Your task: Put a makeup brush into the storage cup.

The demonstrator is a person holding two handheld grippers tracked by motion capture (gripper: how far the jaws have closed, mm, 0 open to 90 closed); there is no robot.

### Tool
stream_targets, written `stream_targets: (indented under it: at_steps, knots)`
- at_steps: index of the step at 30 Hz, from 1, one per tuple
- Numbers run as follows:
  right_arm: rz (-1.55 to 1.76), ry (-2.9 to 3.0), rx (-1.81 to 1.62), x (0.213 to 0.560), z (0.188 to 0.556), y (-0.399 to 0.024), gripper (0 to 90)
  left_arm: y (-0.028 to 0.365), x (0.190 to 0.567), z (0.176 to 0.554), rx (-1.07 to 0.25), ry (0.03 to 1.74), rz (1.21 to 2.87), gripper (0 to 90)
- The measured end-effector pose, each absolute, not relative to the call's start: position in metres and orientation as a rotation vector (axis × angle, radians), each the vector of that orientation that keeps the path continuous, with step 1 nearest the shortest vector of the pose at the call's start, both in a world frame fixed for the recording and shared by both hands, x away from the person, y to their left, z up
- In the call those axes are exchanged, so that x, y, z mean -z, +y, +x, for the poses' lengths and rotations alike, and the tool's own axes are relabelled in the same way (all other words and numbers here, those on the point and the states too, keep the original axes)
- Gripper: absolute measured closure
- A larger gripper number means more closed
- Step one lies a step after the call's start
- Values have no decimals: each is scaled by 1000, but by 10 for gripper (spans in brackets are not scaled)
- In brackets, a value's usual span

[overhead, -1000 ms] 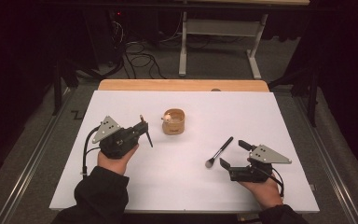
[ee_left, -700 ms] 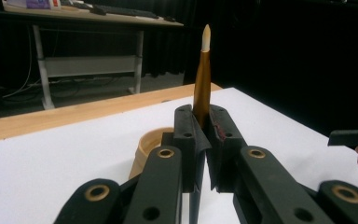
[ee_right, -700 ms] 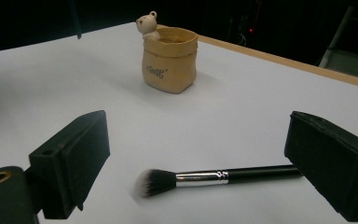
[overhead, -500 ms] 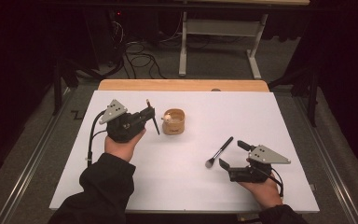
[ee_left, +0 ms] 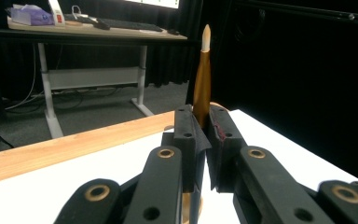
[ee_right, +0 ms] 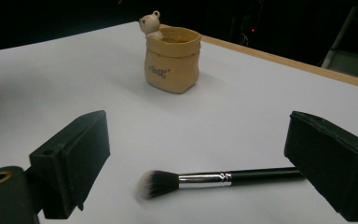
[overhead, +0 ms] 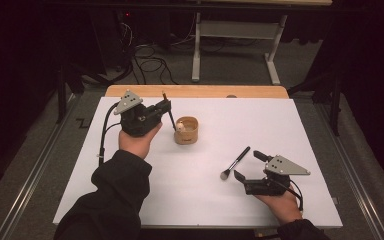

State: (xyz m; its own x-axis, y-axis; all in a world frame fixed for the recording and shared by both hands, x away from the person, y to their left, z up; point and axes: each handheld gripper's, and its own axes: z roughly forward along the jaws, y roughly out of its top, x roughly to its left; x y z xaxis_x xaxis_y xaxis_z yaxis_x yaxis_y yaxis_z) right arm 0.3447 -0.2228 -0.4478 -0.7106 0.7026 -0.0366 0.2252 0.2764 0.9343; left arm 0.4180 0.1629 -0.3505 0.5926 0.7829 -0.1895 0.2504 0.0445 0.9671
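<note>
- Left tongs (overhead: pixel 166 106), clamped on a thin brush (ee_left: pixel 202 79), are now higher and closer to the pot (overhead: pixel 187 130)
- Right tongs (overhead: pixel 247 165) stay wide open, empty, around the makeup brush (overhead: pixel 235 163)

Left claw (overhead: pixel 166 106), brush (overhead: pixel 169 114): higher, farther.

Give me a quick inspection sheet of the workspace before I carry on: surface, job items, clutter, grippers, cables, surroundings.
Surface: white table top, wooden strip along its far edge.
Job's things: slim brush with gold ferrule held upright beside the tan bear cup; black makeup brush lying flat, bristles toward the person.
Clutter: nothing seen.
Grippers: left gripper shut on the slim brush, raised by the cup; right gripper open, jaws either side of the makeup brush, not touching it.
Cables: one trails from each gripper; loose cables on the floor beyond.
Surroundings: dark room, white desk frame behind.
</note>
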Motion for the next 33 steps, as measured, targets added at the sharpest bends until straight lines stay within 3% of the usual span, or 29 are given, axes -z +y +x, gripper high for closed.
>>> stream_targets:
  at_steps: [33]
  knots:
    - [840,2115,-1435,450,346,-222,71,139,357,474,-557,980,1537,835]
